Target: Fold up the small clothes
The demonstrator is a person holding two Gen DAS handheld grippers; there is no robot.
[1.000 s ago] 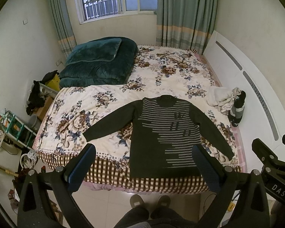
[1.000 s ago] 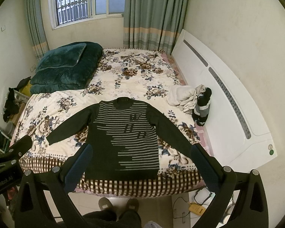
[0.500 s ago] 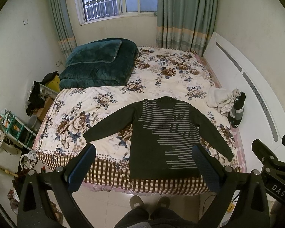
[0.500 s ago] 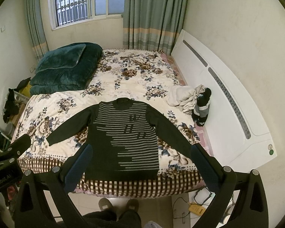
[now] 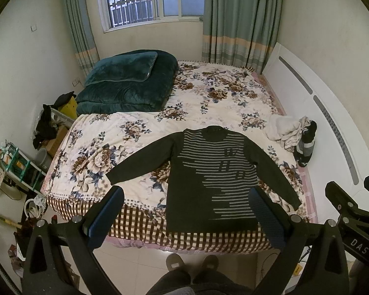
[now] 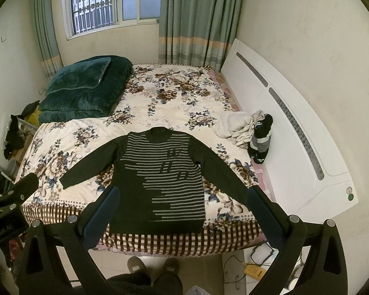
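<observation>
One garment, a dark sweater (image 5: pixel 209 177) with pale horizontal stripes, lies face up and fully spread at the near edge of the bed (image 5: pixel 140 132), its collar toward 12 o'clock, its hem toward 6 o'clock over the checked border, and its sleeves angled out toward 8 and 4 o'clock. We judge the folding not yet begun: no sleeve is turned in and no crease crosses the body, so every fold is left to make. The left gripper (image 5: pixel 188 218) and the right gripper (image 6: pixel 182 216) both hang above the floor short of the bed, each with its jaws spread wide and holding nothing; we see dark, finely textured pads on black frames. The sweater reads as a soft, fairly thick knit that lies flat with few wrinkles. The bedspread is a matte floral cotton. At 10 o'clock sits a plush teal quilt (image 5: pixel 125 83), folded in a block; at 2 o'clock a crumpled pile of pale cloth (image 5: pixel 283 130) and a dark striped item (image 5: pixel 306 145) rest against the smooth white headboard (image 5: pixel 307 103).
</observation>
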